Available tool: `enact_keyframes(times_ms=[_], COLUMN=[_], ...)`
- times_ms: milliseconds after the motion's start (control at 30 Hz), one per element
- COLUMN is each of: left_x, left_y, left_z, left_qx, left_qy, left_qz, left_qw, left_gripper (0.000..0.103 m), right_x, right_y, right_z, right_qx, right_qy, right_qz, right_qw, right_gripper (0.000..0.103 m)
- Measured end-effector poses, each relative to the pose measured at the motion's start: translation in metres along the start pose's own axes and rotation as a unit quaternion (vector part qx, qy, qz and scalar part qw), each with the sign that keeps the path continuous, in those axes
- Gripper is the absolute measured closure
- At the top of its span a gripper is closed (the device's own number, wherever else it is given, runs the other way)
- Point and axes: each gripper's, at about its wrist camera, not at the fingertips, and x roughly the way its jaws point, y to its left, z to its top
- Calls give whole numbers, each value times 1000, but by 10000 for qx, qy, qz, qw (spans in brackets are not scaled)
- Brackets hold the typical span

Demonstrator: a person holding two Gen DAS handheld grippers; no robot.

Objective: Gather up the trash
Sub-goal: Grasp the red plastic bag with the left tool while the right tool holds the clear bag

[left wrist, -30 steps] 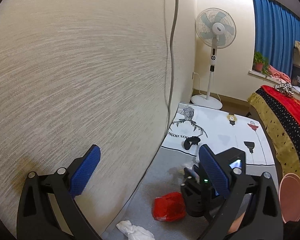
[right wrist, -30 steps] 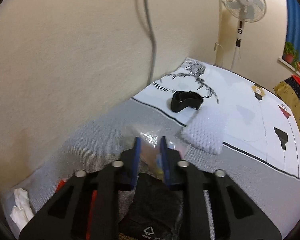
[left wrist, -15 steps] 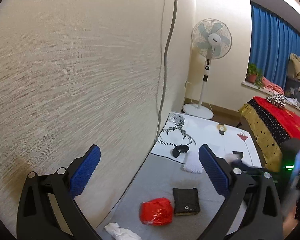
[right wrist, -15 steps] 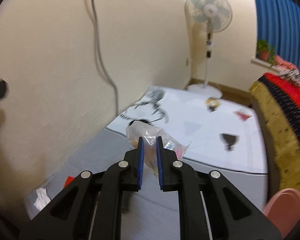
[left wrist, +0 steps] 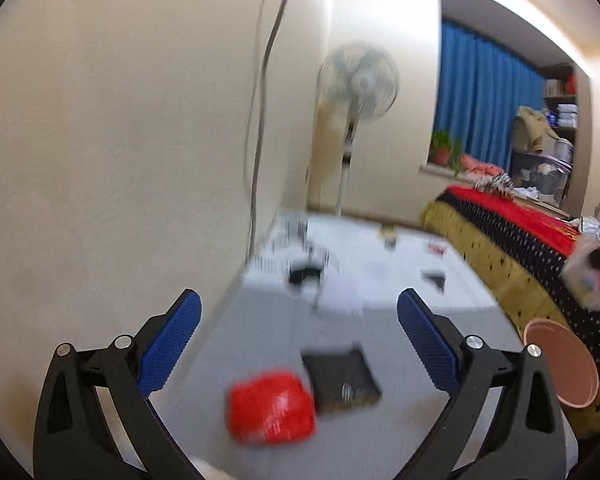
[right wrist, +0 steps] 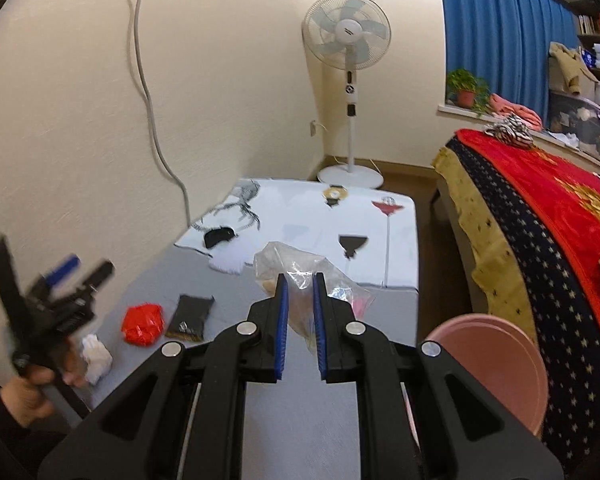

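My right gripper (right wrist: pixel 299 286) is shut on a crumpled clear plastic bag (right wrist: pixel 300 264), held in the air left of the pink bin (right wrist: pixel 496 364). My left gripper (left wrist: pixel 299 312) is open and empty above the grey mat; it also shows blurred in the right wrist view (right wrist: pixel 68 276). On the mat lie a red wrapper (left wrist: pixel 270 408) (right wrist: pixel 142 324), a black packet (left wrist: pixel 342 378) (right wrist: pixel 190 316), a white tissue (right wrist: pixel 96 358), a white foam net (right wrist: pixel 232 258) and a black object (right wrist: pixel 219 236).
The wall with a hanging cable (right wrist: pixel 148 80) runs along the left. A standing fan (right wrist: pixel 350 80) is at the far end. A bed with a red and gold cover (right wrist: pixel 540 208) is on the right. A white printed mat (right wrist: pixel 320 216) lies beyond the grey one.
My right gripper has lifted the plastic bag higher and swung right toward the pink bin. My left gripper has moved, blurring its view, with the red wrapper and black packet now closer between its fingers.
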Motion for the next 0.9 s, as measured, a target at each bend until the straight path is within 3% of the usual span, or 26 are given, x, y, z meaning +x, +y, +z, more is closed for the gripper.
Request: enact_keyframes(times_ms=[133,300,433,567,700,900], left_x=[18,37,61,83,91,87], left_y=[5,14,16,15,18,21], left_z=[-31,-35,-41,-49,-54,-55], left_qx=[-71,-181,-280,-235,-311,-408], left_qy=[350,749,1335,1928,2171,2071], left_qz=[29,-80,-151,61,157,144], left_qw=[9994,9970,9905,9809,9755,9774], left_gripper=[8,11,17,19,35,38], right_x=[3,11,15,17,19,20], right_y=[-3,3,11,13,11,10], right_z=[-6,-7,-8,-9,-9,-10], right_qx=[7,-37,-161,-190,-169,-158], right_qy=[96,152,152,193,221,238], right_qz=[-48,42,155,212,215,238], right_qw=[9999,9999,9996,9994,9994,9993], right_gripper=[91,91,91,90,90,90])
